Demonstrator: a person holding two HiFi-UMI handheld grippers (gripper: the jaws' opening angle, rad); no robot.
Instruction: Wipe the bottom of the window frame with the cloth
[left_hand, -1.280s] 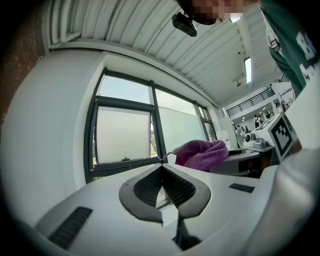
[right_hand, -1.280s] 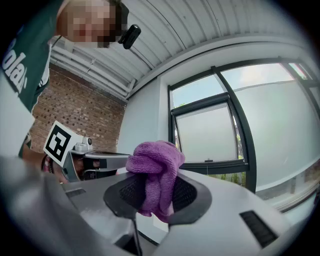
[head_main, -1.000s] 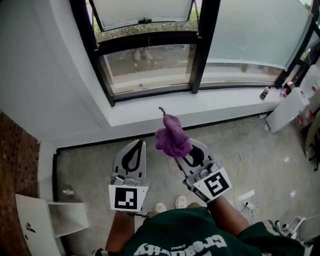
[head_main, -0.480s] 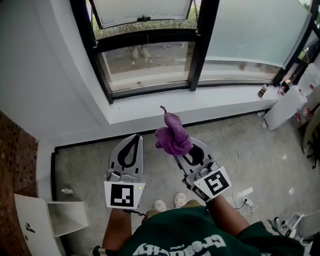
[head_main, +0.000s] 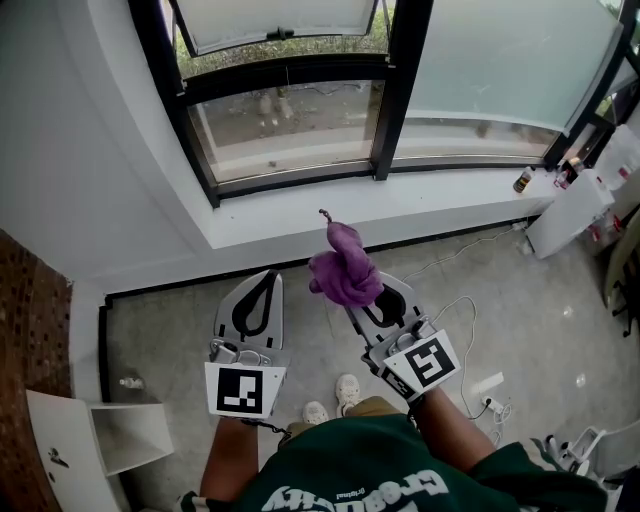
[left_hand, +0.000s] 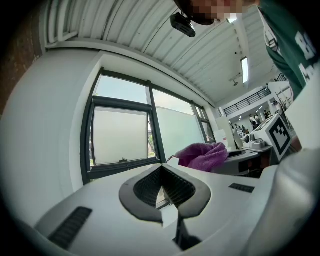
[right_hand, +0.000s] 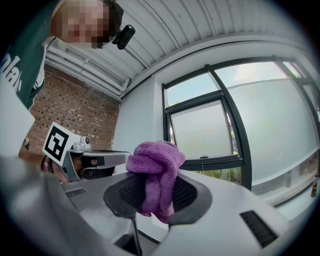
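Observation:
A bunched purple cloth (head_main: 343, 268) is pinched in my right gripper (head_main: 350, 288), which is shut on it and held above the floor, short of the white sill (head_main: 300, 218). In the right gripper view the cloth (right_hand: 156, 162) bulges above the closed pads and hangs between them. My left gripper (head_main: 266, 280) is beside it on the left, shut with nothing in it; its tips meet in the left gripper view (left_hand: 161, 169), with the cloth (left_hand: 204, 155) to the right. The black bottom rail of the window frame (head_main: 290, 178) runs beyond the sill, clear of both grippers.
A white open-topped box (head_main: 120, 435) stands on the floor at lower left, by a brick wall (head_main: 25, 330). A bottle (head_main: 522, 181) and a white unit (head_main: 570, 215) sit at the sill's right end. Cable (head_main: 465, 325) lies on the floor at right.
Both grippers have drifted slightly left and down in view, and the window sits a little higher. The cloth stays held in the right gripper.

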